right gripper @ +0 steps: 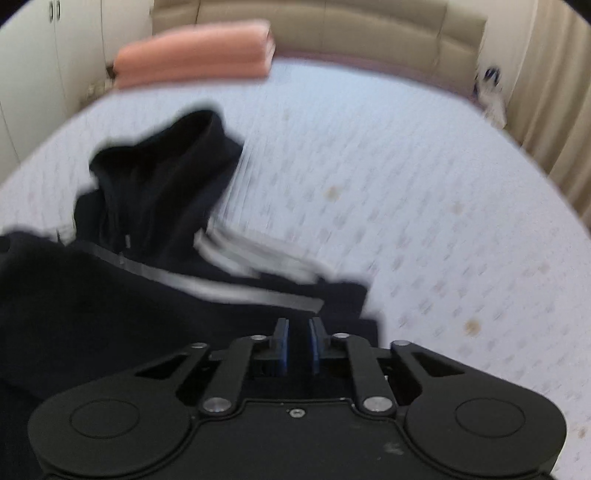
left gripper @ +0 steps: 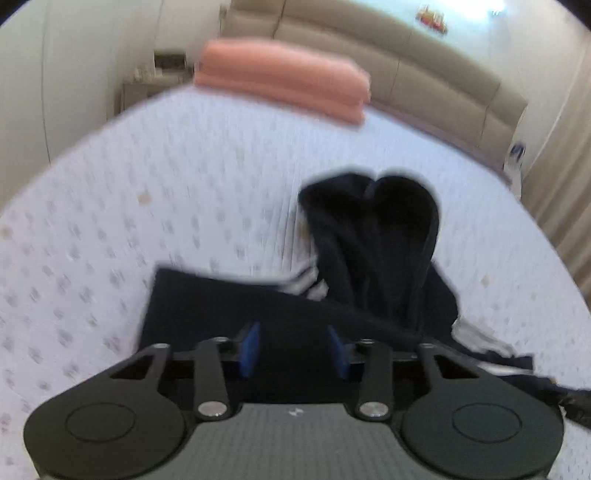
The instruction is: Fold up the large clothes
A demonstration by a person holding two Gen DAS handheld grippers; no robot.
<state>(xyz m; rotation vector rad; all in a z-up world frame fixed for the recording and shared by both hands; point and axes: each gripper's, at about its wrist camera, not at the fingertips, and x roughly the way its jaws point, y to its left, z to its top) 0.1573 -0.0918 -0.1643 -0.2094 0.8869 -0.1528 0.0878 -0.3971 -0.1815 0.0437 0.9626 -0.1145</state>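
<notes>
A black hooded garment (left gripper: 373,243) with white stripes lies crumpled on the white patterned bed (left gripper: 110,206), its hood standing up. In the left wrist view my left gripper (left gripper: 294,347) hangs low over a flat black part of the cloth. Its blue pads (left gripper: 251,347) stand well apart, and only dark cloth shows beneath the gap. In the right wrist view the garment (right gripper: 155,184) spreads across the left, stripes (right gripper: 236,284) running toward me. My right gripper (right gripper: 299,343) sits at the cloth's right-hand corner, pads nearly together with dark fabric pinched between them.
A folded pink blanket (left gripper: 284,83) lies at the far end of the bed (right gripper: 424,184), in front of a beige padded headboard (right gripper: 332,33). White cupboards (right gripper: 44,74) stand to the left and curtains (right gripper: 554,129) to the right. Both views are motion-blurred.
</notes>
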